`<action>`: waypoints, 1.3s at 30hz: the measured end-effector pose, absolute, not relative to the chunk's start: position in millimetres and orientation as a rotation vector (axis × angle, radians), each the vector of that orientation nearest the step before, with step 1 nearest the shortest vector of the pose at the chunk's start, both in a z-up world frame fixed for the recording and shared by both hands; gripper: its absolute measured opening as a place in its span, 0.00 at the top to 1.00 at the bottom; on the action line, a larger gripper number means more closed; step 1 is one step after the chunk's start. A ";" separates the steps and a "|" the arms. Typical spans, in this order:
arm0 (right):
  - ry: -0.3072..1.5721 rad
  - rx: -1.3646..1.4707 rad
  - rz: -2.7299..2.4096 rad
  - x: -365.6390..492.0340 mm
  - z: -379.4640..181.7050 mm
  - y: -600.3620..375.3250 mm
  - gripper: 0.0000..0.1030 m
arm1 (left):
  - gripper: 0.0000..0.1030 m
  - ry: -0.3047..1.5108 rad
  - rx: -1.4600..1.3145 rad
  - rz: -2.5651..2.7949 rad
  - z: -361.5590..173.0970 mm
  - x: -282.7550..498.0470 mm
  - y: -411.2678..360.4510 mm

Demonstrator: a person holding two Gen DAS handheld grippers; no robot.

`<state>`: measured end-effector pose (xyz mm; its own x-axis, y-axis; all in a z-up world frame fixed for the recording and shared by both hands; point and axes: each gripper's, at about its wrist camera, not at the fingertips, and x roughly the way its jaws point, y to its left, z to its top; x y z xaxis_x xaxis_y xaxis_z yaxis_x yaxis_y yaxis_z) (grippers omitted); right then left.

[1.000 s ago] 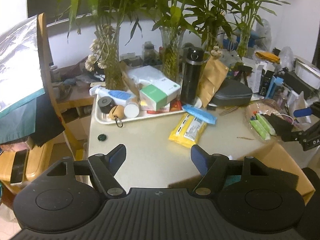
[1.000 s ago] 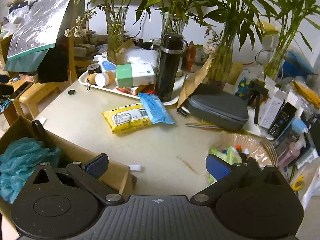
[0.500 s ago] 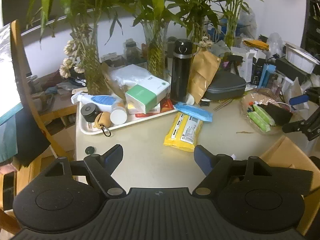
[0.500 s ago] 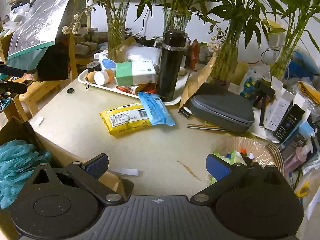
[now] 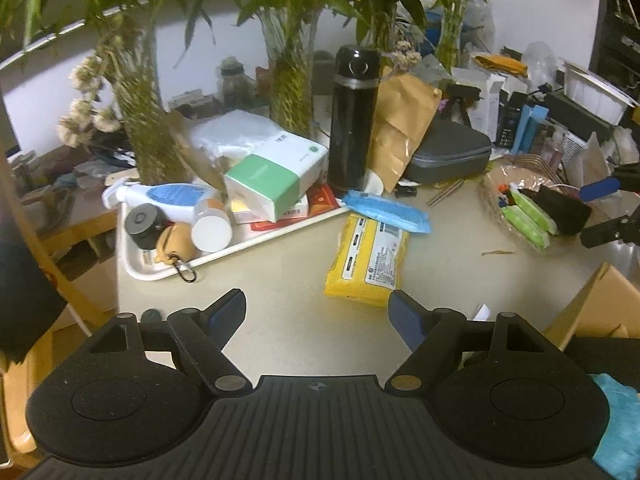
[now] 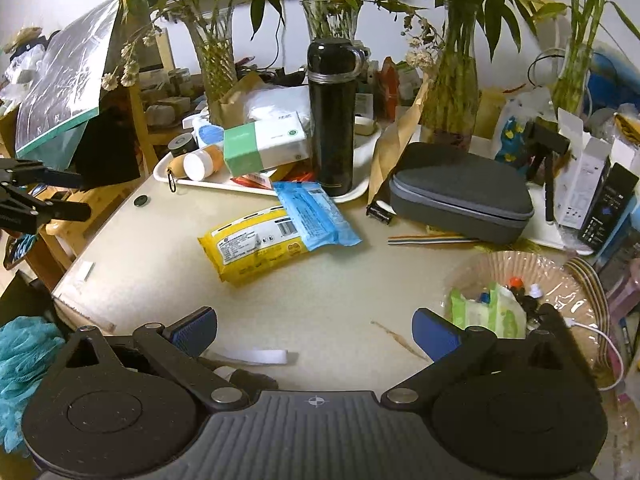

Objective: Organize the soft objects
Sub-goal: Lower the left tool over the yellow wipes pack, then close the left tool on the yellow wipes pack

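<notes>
**Yellow soft pack waited on the table, both claws empty**

The yellow soft pack point(image 5: 370, 258) lay flat on the table point(image 5: 280, 320), its far end under the blue pack point(image 5: 386, 212) that overlapped it. The left claw point(image 5: 316, 314) hovered just short of the yellow pack's near edge, jaws spread wide with nothing between them. The right claw point(image 6: 314, 332) stood likewise apart and empty above bare table, the same pair of packs ahead of it. Behind them stood a white tray point(image 5: 160, 274) crowded with bottles and a green-and-white box point(image 5: 272, 176), and a tall black flask point(image 5: 352, 120) just beside the blue pack's far end. A teal mesh puff point(image 6: 24, 364) sat in a cardboard box point(image 5: 600, 304) at the table's edge.

The likely trouble: a grab at the yellow pack could drag the blue one along, since it rested on top. A slick, yielding wrapper might also slide out of a shallow pinch, and a wide swing could knock the flask.
</notes>
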<state>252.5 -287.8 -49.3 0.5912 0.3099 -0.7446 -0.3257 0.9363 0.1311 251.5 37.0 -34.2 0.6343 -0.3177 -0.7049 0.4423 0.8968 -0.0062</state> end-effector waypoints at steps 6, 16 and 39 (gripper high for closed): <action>0.872 -0.024 0.342 265.9 -62.8 -293.2 0.00 | 0.24 0.819 0.128 -0.515 -54.9 280.4 33.9; 0.904 0.050 0.326 282.7 -89.3 -302.8 0.00 | 0.24 0.854 0.118 -0.588 -95.0 317.3 15.6; 0.961 0.114 0.329 291.6 -126.5 -310.3 0.00 | 0.14 0.863 0.201 -0.673 -149.0 362.2 -42.0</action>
